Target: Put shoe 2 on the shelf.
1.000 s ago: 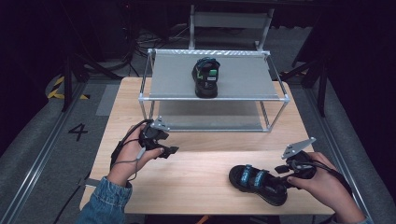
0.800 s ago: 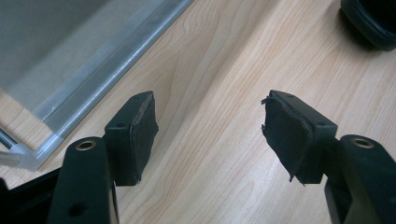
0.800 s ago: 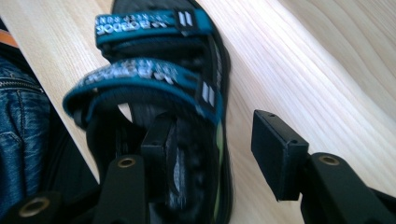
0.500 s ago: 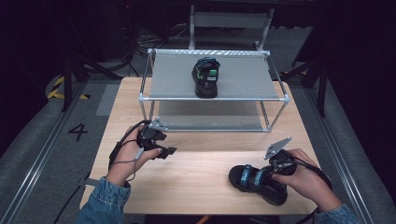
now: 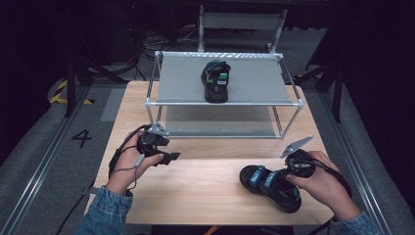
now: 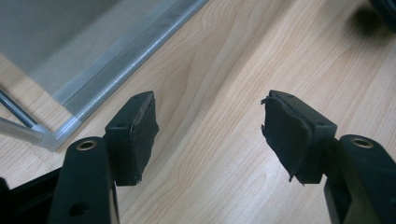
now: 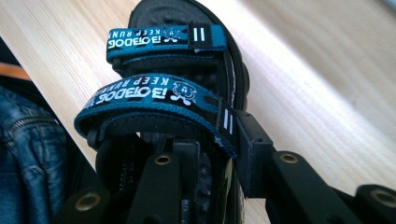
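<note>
So the right gripper (image 5: 283, 177) has its jaws around the sandal (image 5: 269, 187) now.

Down at about 5 o'clock on the wooden table (image 5: 205, 191), the black sandal with teal straps lies flat, and the right gripper's jaws have just been closing on its side edge: in the right gripper view one jaw sits inside on the footbed, the other outside against the strap end, pressing on it. Over at 8 o'clock the left gripper (image 6: 208, 135) hangs just above bare wood, jaws wide apart, nothing between them, right by the corner of the metal rack (image 5: 225, 102). A second sandal (image 5: 216, 81) sits on the rack's top shelf at 12 o'clock.
</note>
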`<action>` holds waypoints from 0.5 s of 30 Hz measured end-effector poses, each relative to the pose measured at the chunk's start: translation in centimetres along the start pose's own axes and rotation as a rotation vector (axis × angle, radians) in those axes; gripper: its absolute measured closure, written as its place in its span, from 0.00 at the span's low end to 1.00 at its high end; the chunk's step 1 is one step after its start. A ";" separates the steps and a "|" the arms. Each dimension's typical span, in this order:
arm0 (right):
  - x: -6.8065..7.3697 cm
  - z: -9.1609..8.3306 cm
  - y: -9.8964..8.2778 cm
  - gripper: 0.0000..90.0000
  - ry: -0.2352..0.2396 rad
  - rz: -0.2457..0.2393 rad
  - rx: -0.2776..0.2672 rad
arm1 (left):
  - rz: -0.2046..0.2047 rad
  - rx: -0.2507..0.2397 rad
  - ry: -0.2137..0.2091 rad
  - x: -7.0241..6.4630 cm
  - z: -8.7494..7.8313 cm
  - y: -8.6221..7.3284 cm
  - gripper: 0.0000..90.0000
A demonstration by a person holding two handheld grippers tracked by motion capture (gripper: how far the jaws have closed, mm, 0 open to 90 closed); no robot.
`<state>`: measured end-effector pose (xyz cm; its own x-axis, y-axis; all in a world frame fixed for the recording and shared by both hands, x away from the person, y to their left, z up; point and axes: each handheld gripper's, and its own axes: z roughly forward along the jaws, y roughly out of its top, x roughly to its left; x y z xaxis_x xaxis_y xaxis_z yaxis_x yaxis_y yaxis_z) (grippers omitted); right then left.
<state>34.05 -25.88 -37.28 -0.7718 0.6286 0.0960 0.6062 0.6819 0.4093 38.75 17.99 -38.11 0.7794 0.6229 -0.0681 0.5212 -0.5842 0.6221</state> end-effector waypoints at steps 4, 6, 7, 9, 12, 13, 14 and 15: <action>0.1 -1.4 0.9 0.80 -0.004 0.010 -0.016 | -0.013 -0.003 0.004 0.1 -0.2 -0.4 0.39; 0.1 -2.1 1.4 0.80 -0.002 0.016 -0.023 | -0.017 -0.003 0.008 0.3 -0.4 -0.6 0.39; 0.1 -2.3 1.7 0.80 0.000 0.020 -0.026 | -0.017 0.001 0.012 0.4 -0.5 -0.7 0.39; 0.1 -2.9 2.1 0.81 0.000 0.031 -0.032 | -0.023 0.000 0.023 0.5 -0.8 -1.0 0.39; 0.0 -3.7 2.8 0.81 0.002 0.040 -0.041 | -0.035 -0.009 0.023 0.6 -1.0 -1.3 0.39; -0.1 -3.9 3.1 0.81 0.001 0.044 -0.046 | -0.042 -0.005 0.025 0.6 -1.2 -1.5 0.39; -0.1 -4.3 3.4 0.81 0.000 0.045 -0.052 | -0.042 -0.008 0.027 0.7 -1.3 -1.6 0.39; -0.2 -4.5 3.6 0.81 -0.003 0.050 -0.053 | -0.050 -0.007 0.032 0.7 -1.4 -1.8 0.39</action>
<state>35.49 -25.24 -31.73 -0.7406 0.6621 0.1149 0.6327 0.6293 0.4513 37.89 20.26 -38.17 0.7408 0.6676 -0.0743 0.5566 -0.5481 0.6243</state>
